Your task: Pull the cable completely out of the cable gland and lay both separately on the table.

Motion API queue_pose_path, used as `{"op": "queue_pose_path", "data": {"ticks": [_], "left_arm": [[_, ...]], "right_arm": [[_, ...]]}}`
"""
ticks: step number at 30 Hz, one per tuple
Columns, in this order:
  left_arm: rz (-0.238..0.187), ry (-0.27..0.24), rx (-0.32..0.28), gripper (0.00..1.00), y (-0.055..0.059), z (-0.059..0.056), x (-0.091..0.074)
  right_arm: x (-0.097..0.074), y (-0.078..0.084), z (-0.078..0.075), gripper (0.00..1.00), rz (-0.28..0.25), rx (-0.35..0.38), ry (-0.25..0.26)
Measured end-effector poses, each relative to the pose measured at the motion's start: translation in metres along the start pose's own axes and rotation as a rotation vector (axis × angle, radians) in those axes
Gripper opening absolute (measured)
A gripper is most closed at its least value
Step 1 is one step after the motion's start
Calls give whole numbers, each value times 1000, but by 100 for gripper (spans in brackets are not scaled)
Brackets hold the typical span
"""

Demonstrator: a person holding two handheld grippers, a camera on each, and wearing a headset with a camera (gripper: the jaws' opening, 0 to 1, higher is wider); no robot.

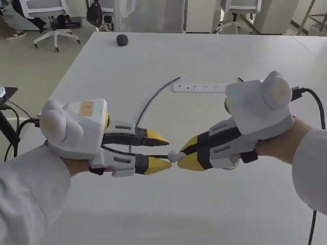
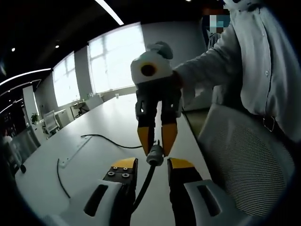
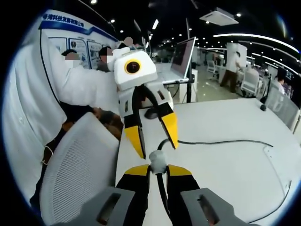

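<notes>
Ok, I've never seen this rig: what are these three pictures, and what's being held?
A person holds a two-jaw gripper in each hand. The head view looks down from their headset; each gripper view looks along one gripper's jaws. The right gripper is shut on the white cable gland. The black cable runs from it between the jaws of the open left gripper and trails onto the white table, where a power strip and a small dark object lie.
</notes>
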State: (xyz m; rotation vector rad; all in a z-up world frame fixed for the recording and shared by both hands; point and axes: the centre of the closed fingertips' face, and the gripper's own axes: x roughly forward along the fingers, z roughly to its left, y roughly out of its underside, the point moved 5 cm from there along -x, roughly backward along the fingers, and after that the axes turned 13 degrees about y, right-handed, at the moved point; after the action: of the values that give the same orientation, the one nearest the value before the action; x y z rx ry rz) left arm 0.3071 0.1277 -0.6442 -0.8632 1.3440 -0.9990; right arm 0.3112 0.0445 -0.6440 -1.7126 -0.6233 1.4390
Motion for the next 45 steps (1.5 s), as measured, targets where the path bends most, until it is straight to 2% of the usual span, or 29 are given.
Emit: {"op": "queue_pose_path", "data": {"ticks": [3, 14, 19, 29, 37, 45], "left_arm": [[8, 19, 1, 25, 0, -3, 2], [26, 27, 23, 20, -2, -6, 3], [27, 39, 25, 18, -2, -8, 3], [58, 59, 37, 17, -3, -13, 7], [81, 65, 43, 16, -3, -13, 9], [87, 69, 38, 16, -1, -13, 10]], "right_arm": [[-1, -1, 3, 8, -2, 0, -8], [0, -3, 10, 8, -11, 5, -55], [0, -3, 10, 8, -15, 7, -61], [2, 2, 10, 8, -8, 4, -72], [3, 4, 10, 8, -6, 2, -77], [4, 5, 12, 8, -12, -18, -80]]}}
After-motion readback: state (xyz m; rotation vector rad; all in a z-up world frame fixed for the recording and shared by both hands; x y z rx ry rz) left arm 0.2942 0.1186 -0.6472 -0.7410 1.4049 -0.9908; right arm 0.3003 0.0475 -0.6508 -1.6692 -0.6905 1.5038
